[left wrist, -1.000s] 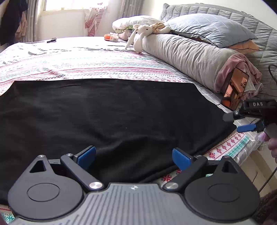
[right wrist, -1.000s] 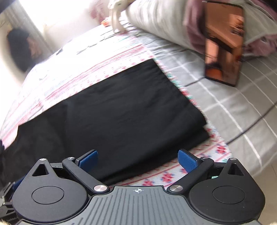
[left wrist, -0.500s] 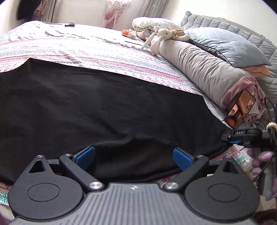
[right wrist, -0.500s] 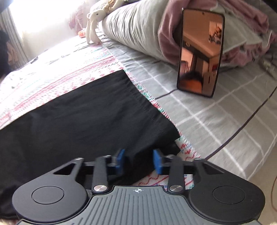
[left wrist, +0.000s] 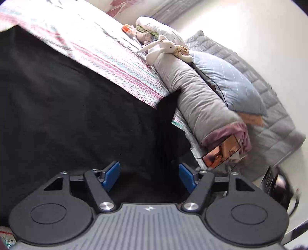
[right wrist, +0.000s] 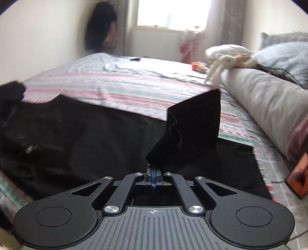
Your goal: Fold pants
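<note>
The black fabric pants [right wrist: 96, 138] lie spread flat across the striped pink, white and teal bedspread [right wrist: 119, 86], filling the space directly ahead of both tools. One corner of the pants [right wrist: 194, 127] stands lifted off the bed as a stiff upright flap just beyond the right gripper [right wrist: 153, 174], whose blue pads are pressed together with the black cloth pinched between them. In the left wrist view the same raised flap [left wrist: 167, 107] shows as a dark fold rising ahead and slightly to the right of the left gripper [left wrist: 149, 177].

The left gripper's jaws stand fairly wide and are closing; the near edge of the pants lies below and between its blue fingers [left wrist: 110, 176], but the pads do not press on it.

Beyond the pants, to the right of both tools, a long grey bolster pillow [left wrist: 194, 98] runs along the bed, its near end wrapped in mauve cloth. A white plush rabbit [left wrist: 163, 48] rests on its far end. A smartphone with a glossy orange-reflecting screen [left wrist: 221, 152] leans against the bolster's near end, just right of the left gripper's tip. Behind the bolster sits a pale blue pillow [left wrist: 229, 84] against a grey quilted headboard [left wrist: 273, 115]. Far ahead of the right gripper, a bright window [right wrist: 171, 13] lights the wall, with dark clothing [right wrist: 100, 25] hanging to its left.
</note>
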The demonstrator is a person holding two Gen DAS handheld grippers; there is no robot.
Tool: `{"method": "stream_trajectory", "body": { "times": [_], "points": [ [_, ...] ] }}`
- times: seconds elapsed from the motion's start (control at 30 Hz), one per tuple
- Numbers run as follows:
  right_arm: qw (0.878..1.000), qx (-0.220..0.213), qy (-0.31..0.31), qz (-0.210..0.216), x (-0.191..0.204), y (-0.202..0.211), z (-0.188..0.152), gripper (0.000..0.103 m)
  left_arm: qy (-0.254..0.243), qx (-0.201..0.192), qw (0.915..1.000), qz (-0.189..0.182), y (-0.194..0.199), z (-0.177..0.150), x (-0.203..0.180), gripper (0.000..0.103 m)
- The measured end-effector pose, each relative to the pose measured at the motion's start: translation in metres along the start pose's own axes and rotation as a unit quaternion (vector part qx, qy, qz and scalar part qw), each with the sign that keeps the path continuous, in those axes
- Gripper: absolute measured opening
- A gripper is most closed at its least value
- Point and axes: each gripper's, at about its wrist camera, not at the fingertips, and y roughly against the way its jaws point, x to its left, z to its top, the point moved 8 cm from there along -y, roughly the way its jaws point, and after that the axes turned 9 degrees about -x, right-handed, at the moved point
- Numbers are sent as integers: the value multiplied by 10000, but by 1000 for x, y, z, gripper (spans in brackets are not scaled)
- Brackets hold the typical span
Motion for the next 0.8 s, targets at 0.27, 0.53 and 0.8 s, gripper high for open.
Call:
{"method": "stream_trajectory", "body": {
  "times": [0.27,0.53,0.8],
  "points": [
    [9937,520,781,617,54,-3,-26,28,671,-47,9977,45,3,2,22,84],
    [9983,256,-527,-6,-21,27,-10,62,388,187,9990,-120,-15,4,-1,84],
    [9568,916,-2038,-1858,-134,24,-48,62,-466,360,9979,250,-31,-6,-16,80]
  ]
}}
